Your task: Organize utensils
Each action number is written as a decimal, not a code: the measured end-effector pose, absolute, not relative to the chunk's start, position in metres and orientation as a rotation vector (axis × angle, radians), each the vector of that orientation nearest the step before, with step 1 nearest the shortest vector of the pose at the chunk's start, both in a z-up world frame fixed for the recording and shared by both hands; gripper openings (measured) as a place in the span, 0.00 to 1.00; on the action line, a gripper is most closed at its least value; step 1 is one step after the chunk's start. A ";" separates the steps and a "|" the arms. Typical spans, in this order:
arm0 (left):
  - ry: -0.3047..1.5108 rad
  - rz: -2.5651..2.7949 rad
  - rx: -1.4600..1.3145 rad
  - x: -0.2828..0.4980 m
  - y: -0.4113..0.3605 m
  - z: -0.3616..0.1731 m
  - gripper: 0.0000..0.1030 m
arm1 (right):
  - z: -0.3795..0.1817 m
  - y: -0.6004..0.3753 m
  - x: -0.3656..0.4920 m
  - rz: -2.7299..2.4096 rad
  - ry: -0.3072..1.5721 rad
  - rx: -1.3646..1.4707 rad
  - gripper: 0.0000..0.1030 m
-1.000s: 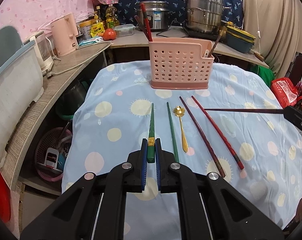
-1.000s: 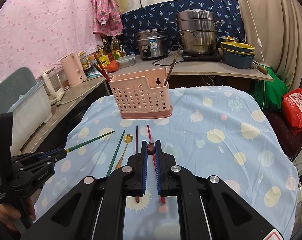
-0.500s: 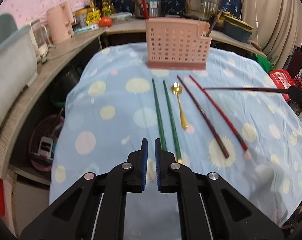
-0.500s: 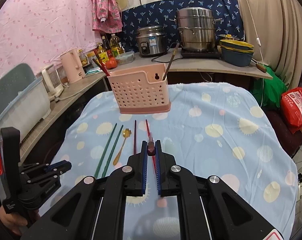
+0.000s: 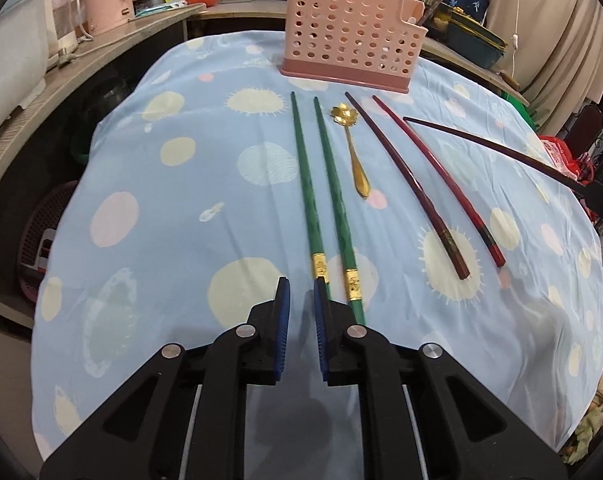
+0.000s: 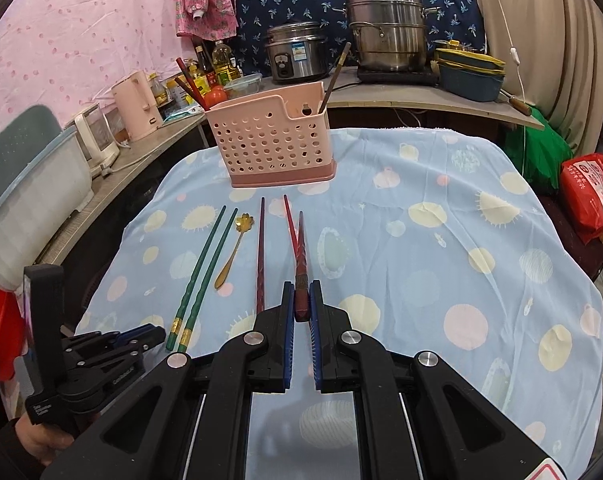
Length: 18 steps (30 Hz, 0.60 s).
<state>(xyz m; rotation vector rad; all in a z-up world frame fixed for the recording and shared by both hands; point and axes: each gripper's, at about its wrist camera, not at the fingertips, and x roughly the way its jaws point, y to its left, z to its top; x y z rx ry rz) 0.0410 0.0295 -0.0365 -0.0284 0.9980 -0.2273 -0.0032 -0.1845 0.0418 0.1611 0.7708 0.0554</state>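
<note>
We pinch a stiff, slick dark-red chopstick [image 6: 300, 264] by its thick end in our right hand-held gripper [image 6: 300, 305], short of the pink basket [image 6: 271, 146]; the left hand-held gripper [image 5: 299, 296] stands spread, empty.

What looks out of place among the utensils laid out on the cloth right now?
Little stands out. Two green chopsticks, the gold spoon and two red chopsticks lie in a tidy row before the pink holder. Only the dark chopstick in the right hand-held gripper angles across that row.

home kitchen, rice cooker [image 6: 297, 51], steamer pot [image 6: 388, 33], kettle [image 6: 136, 105], oil bottles [image 6: 221, 62] on counter [image 6: 401, 98]
</note>
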 end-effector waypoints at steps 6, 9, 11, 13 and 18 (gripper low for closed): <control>1.001 -0.236 -0.011 0.046 0.019 -0.043 0.26 | 0.037 -0.185 0.000 0.056 0.783 0.170 0.07; 0.999 -0.224 -0.013 0.047 0.022 -0.043 0.25 | 0.035 -0.185 0.001 0.059 0.787 0.171 0.07; 1.007 -0.219 -0.036 0.049 0.026 -0.044 0.25 | 0.035 -0.185 0.002 0.061 0.789 0.171 0.07; 1.003 -0.216 -0.038 0.049 0.028 -0.043 0.25 | 0.035 -0.185 0.002 0.061 0.789 0.171 0.07; 0.999 -0.200 0.013 0.049 0.022 -0.047 0.25 | 0.035 -0.185 0.002 0.062 0.792 0.174 0.07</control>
